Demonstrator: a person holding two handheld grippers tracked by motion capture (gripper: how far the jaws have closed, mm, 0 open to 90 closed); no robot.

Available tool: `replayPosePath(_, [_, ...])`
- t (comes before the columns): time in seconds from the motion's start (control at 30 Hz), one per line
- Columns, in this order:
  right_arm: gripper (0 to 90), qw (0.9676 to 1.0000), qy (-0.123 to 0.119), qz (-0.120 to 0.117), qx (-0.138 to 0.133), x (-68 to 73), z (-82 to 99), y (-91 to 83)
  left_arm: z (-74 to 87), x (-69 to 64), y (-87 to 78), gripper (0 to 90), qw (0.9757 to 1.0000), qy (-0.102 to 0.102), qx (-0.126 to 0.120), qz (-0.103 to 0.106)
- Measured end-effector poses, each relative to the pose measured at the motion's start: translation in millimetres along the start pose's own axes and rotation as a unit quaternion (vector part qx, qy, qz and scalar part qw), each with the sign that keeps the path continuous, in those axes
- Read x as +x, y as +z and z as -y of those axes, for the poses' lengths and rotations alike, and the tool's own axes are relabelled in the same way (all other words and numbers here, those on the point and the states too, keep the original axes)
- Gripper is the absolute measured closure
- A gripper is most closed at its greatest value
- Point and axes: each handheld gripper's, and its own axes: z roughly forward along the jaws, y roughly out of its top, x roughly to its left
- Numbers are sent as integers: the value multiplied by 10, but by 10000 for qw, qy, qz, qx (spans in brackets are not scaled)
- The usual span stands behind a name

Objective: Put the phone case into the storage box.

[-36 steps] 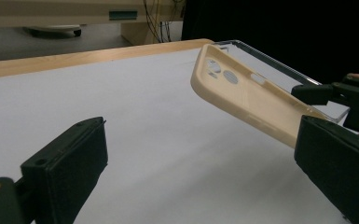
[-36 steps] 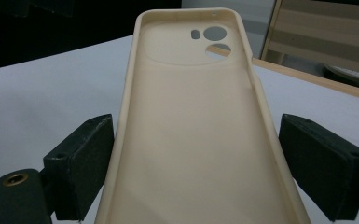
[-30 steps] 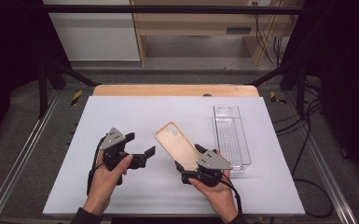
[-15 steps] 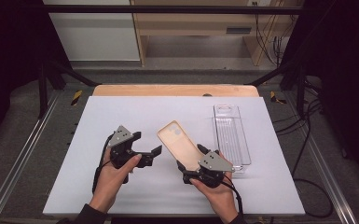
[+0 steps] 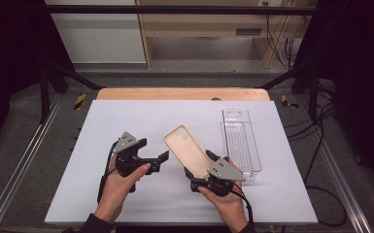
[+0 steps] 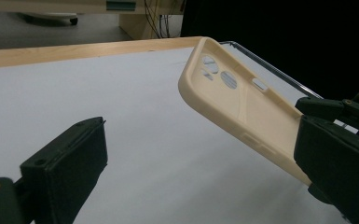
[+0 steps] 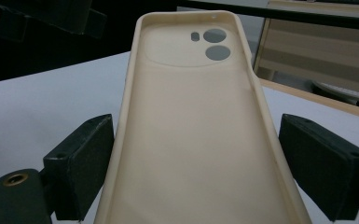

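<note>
- Holding the beige phone case [image 5: 187, 149] by its near end, the right gripper [image 5: 200, 174] pinches its side edges above the table [image 5: 126, 116].
- Left gripper [image 5: 162, 158], jaws spread and empty, sits just left of it.
- Case's long axis points away, toward the far-left.

No readable text, label, brand, number or sign was seen on any surface in these views
</note>
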Motion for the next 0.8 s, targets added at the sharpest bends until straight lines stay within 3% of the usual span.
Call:
replayPosePath(0.23, [127,10000,-21,6,-78,8,-14,-21,-1,-16,28,93,9999,-72,-5,154])
replayPosePath(0.47, [127,9999,-44,-16,-108,30,-18,-30,-18,-18,102,168,9989,-293,8,374])
replayPosePath(0.8, [127,9999,-64,-43,-113,45,-14,-21,-54,61,203,322,9945,-773,-18,700])
